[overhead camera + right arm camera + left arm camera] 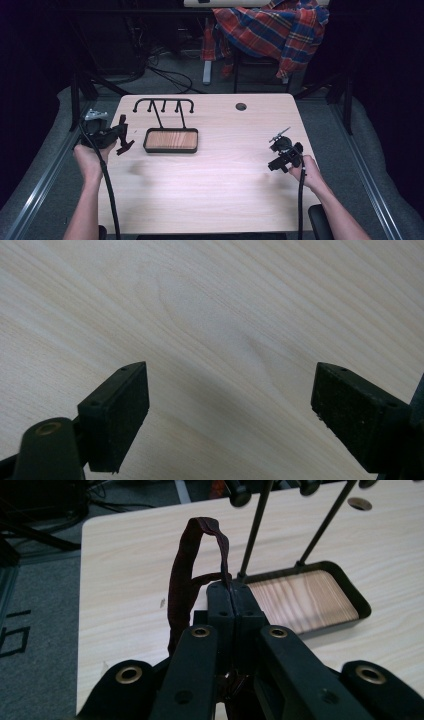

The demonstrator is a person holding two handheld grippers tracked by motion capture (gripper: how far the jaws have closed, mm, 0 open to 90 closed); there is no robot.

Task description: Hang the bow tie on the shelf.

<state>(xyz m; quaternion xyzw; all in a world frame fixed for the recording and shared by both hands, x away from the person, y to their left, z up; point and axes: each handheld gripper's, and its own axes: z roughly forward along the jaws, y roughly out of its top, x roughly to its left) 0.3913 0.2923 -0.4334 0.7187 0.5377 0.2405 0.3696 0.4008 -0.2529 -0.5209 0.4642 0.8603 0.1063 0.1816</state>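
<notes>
Overhead, pale wood table (210, 180); left jaws pinch dark strap (187, 575), right jaws wide.

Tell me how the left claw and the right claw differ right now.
The left claw is shut, its jaws pinching a dark red strap; the right claw stands wide open with nothing between its jaws. The left claw is held beside the black tray stand, while the right claw hangs over bare table at the far side. Both are black two-jaw tools, each held in one hand with a cable trailing.
</notes>
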